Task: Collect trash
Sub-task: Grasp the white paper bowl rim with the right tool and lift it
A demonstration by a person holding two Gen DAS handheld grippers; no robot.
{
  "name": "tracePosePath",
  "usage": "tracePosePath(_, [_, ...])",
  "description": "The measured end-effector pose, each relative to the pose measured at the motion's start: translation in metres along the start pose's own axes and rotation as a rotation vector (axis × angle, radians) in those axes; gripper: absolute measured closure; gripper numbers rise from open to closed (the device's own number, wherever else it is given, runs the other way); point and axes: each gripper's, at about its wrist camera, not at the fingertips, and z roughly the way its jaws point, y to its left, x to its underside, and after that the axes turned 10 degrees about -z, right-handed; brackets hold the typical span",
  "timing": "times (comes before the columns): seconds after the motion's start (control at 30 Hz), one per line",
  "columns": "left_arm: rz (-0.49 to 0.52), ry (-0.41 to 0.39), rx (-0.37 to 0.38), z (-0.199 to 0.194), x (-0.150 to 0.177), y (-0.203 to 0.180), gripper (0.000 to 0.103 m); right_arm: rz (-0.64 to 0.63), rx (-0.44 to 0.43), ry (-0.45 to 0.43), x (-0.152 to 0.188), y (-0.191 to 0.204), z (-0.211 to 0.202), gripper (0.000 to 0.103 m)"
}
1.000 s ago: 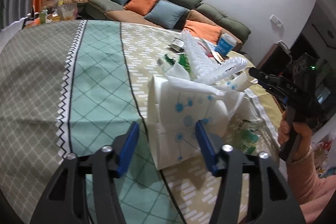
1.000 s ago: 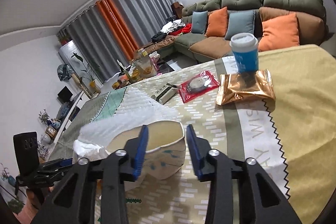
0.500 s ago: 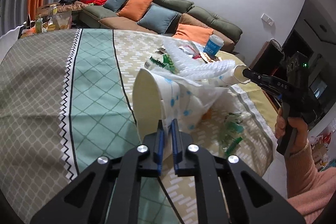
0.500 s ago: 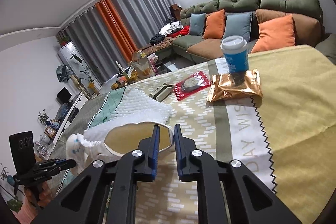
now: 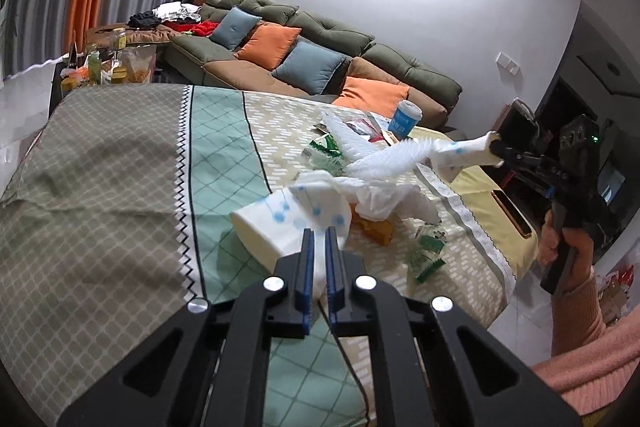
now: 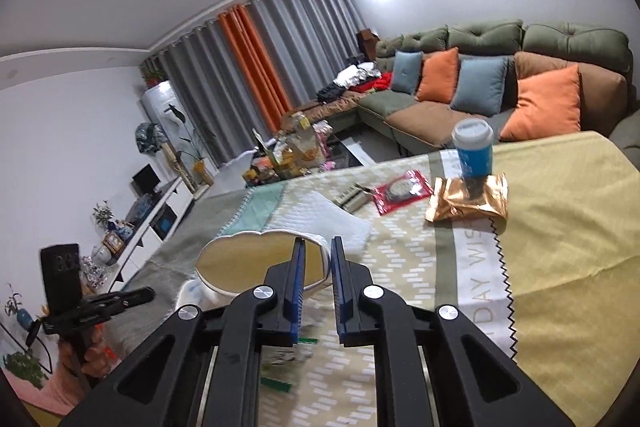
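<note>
My left gripper (image 5: 318, 239) is shut on the squashed wall of a white paper cup with blue dots (image 5: 280, 223), held up off the tablecloth (image 5: 120, 167). My right gripper (image 6: 316, 267) is shut on the rim of a second dotted paper cup (image 6: 256, 259), its mouth turned toward the camera. In the left wrist view that right gripper (image 5: 496, 147) shows at the right, carrying its cup (image 5: 464, 153) above the table. A white foam sheet (image 5: 380, 159) and crumpled tissue (image 5: 384, 199) lie between the two cups.
More litter lies on the table: green wrappers (image 5: 428, 255), an orange scrap (image 5: 376, 229), a blue lidded cup (image 6: 474, 151), a gold bag (image 6: 468, 203), a red packet (image 6: 402, 191). A phone (image 5: 514, 215) sits near the right edge. A sofa (image 6: 500, 79) stands behind.
Both grippers went from open around their paper cups to shut on them. Each cup has since been lifted off the tablecloth and drawn back.
</note>
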Motion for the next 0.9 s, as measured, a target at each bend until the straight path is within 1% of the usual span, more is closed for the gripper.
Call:
tracePosePath(0.1, [-0.030, 0.004, -0.013, 0.003, 0.004, 0.010, 0.095, -0.013, -0.033, -0.014, -0.004, 0.009, -0.002, 0.090])
tracePosePath(0.13, [-0.043, 0.010, -0.024, 0.006, 0.005, 0.014, 0.092, -0.026, -0.044, -0.015, -0.005, 0.015, -0.002, 0.090])
tracePosePath(0.17, [-0.057, 0.021, -0.013, 0.010, 0.006, 0.017, 0.088, -0.037, -0.055, -0.016, -0.006, 0.020, -0.001, 0.090])
tracePosePath(0.2, [-0.084, 0.038, 0.009, 0.014, 0.007, 0.022, 0.082, -0.043, -0.064, -0.016, -0.006, 0.023, -0.001, 0.090])
tracePosePath(0.27, [-0.114, 0.060, 0.016, 0.024, 0.008, 0.029, 0.073, -0.056, -0.086, -0.011, -0.007, 0.030, 0.005, 0.090])
tracePosePath(0.3, [-0.132, 0.072, 0.019, 0.030, 0.008, 0.032, 0.066, -0.057, -0.096, -0.009, -0.007, 0.033, 0.007, 0.090])
tracePosePath(0.33, [-0.147, 0.079, 0.013, 0.035, 0.009, 0.034, 0.066, -0.057, -0.109, -0.003, -0.006, 0.036, 0.011, 0.090])
tracePosePath(0.4, [-0.162, 0.096, 0.027, 0.045, 0.010, 0.036, 0.065, -0.059, -0.132, 0.009, -0.005, 0.042, 0.018, 0.090])
tracePosePath(0.5, [-0.173, 0.104, 0.068, 0.055, 0.009, 0.035, 0.067, -0.056, -0.157, 0.030, -0.002, 0.049, 0.030, 0.090])
tracePosePath(0.53, [-0.178, 0.104, 0.078, 0.057, 0.009, 0.035, 0.072, -0.055, -0.164, 0.036, -0.001, 0.050, 0.033, 0.090])
tracePosePath(0.57, [-0.183, 0.103, 0.083, 0.059, 0.008, 0.034, 0.080, -0.053, -0.173, 0.042, 0.000, 0.052, 0.037, 0.090])
tracePosePath(0.6, [-0.187, 0.110, 0.095, 0.061, 0.008, 0.034, 0.091, -0.053, -0.185, 0.050, 0.001, 0.054, 0.042, 0.090])
tracePosePath(0.63, [-0.192, 0.110, 0.104, 0.062, 0.007, 0.033, 0.093, -0.054, -0.191, 0.054, 0.002, 0.056, 0.045, 0.090])
tracePosePath(0.77, [-0.185, 0.089, 0.097, 0.056, 0.007, 0.032, 0.095, -0.058, -0.226, 0.066, 0.001, 0.065, 0.059, 0.090])
tracePosePath(0.9, [-0.177, 0.043, 0.068, 0.035, 0.006, 0.034, 0.096, -0.067, -0.269, 0.075, -0.001, 0.079, 0.071, 0.090])
